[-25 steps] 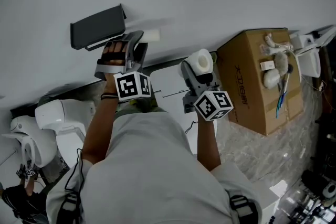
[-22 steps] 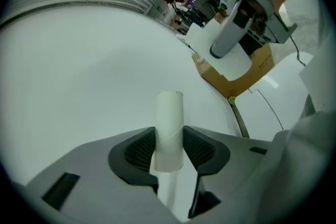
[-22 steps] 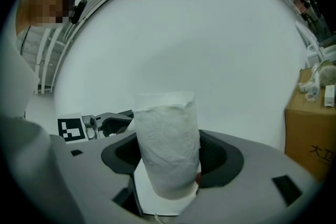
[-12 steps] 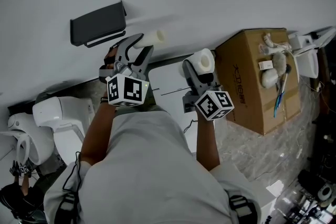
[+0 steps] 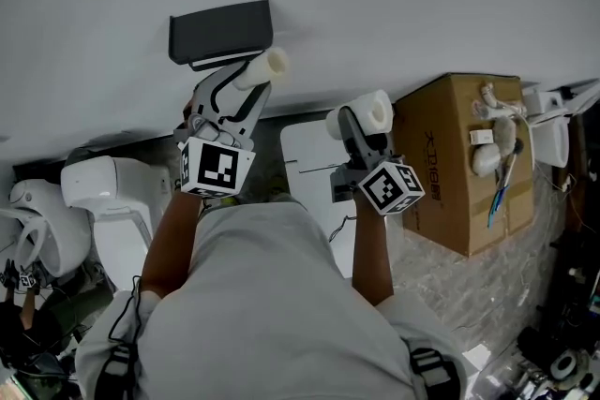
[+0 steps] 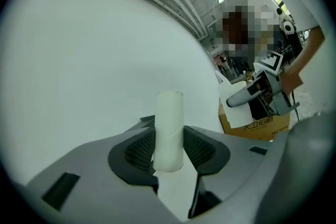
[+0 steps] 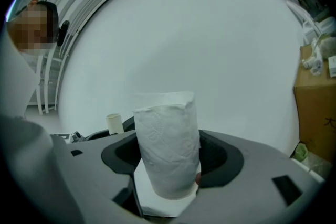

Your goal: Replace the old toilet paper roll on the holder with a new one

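A dark grey holder (image 5: 220,35) hangs on the white wall. Just below its right end, my left gripper (image 5: 246,84) is shut on a bare cardboard tube (image 5: 263,67), the old roll. In the left gripper view the tube (image 6: 168,131) stands upright between the ribbed pads (image 6: 137,149). To the right, my right gripper (image 5: 362,123) is shut on a new white toilet paper roll (image 5: 364,112), apart from the holder. That roll (image 7: 168,144) fills the jaws in the right gripper view, where the tube (image 7: 114,123) shows small at the left.
A brown cardboard box (image 5: 466,159) with loose items on top stands at the right, close to the right gripper. A white toilet (image 5: 101,201) sits at the lower left. A white board (image 5: 305,150) lies on the floor below the grippers. The wall ahead is plain white.
My left gripper has rolled and lifted with the tube, which now points up to the right under the holder. The right gripper has shifted slightly upward with the new roll.
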Available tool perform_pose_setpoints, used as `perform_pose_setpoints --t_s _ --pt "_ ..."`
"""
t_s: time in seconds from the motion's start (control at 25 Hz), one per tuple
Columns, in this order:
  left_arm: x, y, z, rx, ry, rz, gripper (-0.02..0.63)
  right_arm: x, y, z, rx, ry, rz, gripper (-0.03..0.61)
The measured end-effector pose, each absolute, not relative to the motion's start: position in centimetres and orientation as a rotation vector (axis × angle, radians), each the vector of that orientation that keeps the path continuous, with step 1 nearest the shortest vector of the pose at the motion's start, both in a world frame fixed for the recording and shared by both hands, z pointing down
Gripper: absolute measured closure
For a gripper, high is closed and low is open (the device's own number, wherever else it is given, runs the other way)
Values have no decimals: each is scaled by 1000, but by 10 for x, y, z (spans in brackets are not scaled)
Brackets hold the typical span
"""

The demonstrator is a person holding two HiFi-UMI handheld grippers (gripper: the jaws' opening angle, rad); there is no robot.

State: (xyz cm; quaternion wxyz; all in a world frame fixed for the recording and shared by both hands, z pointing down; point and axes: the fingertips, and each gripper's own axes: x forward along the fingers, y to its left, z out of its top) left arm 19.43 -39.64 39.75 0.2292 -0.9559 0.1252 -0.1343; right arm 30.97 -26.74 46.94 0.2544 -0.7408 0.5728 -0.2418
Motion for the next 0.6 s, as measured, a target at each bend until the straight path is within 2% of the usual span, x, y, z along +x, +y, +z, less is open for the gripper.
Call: perform_pose_setpoints --t_s 0.4,0.6 --pt "122 -431 384 -2654 478 -326 425 297 -272 461 -1920 1342 -706 268" --pt "92 -450 377 -2637 563 -310 425 291 -292 455 -1731 1221 -734 269"
